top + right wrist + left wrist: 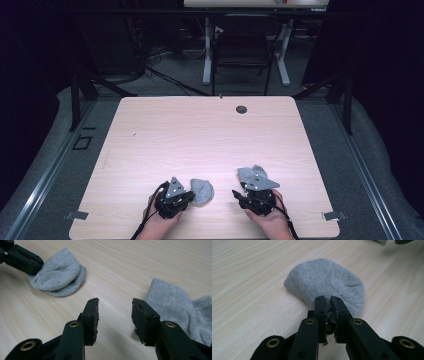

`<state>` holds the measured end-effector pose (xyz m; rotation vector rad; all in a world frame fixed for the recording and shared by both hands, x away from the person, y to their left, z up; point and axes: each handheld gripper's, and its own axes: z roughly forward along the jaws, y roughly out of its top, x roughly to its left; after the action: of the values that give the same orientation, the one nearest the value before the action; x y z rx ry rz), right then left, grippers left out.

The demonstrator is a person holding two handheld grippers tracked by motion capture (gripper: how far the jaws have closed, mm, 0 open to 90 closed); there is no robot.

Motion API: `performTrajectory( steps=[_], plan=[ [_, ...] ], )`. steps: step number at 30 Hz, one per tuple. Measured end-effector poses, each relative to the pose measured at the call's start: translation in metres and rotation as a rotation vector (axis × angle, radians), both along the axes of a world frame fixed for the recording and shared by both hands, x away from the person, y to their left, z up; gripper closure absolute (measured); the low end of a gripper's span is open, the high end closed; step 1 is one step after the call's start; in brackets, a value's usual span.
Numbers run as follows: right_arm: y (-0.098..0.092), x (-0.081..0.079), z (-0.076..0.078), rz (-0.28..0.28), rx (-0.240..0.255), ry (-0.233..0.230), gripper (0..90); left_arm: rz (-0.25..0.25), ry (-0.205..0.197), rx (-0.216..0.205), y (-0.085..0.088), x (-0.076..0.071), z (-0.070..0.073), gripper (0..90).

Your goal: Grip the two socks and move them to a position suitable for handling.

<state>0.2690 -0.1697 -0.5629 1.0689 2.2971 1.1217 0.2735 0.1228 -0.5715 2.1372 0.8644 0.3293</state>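
Note:
A folded grey sock (327,281) lies on the pale wooden table (200,135) near its front edge, also seen in the high view (202,191). My left gripper (327,301) is shut on the near edge of that sock, pinching the fabric between its pads. A second grey sock (172,305) lies flat to the right, partly under the right gripper's grey plate in the high view (250,175). My right gripper (115,303) stands open just above bare wood, with this second sock beside its right jaw and nothing between the pads. The left gripper (22,258) shows far off in the right gripper view.
A small dark round hole (241,109) sits near the table's far edge. Behind the table stand a white-legged desk (207,50) and cables on the floor. Metal brackets (334,216) mark the front corners.

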Motion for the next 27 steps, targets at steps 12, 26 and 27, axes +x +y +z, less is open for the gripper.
performTrajectory(
  steps=[12, 26, 27],
  plan=[
    [-0.001, 0.000, 0.000, -0.009, 0.001, -0.004, 55.7, -0.009, -0.060, -0.004, -0.007, 0.013, 0.009, 86.7],
    [-0.001, 0.002, -0.002, -0.007, -0.001, 0.006, 55.2, -0.012, -0.030, 0.050, -0.012, 0.017, -0.006, 89.8],
    [-0.001, 0.002, -0.002, -0.007, -0.001, 0.006, 55.2, -0.012, -0.030, 0.050, -0.012, 0.017, -0.006, 89.8]
  ],
)
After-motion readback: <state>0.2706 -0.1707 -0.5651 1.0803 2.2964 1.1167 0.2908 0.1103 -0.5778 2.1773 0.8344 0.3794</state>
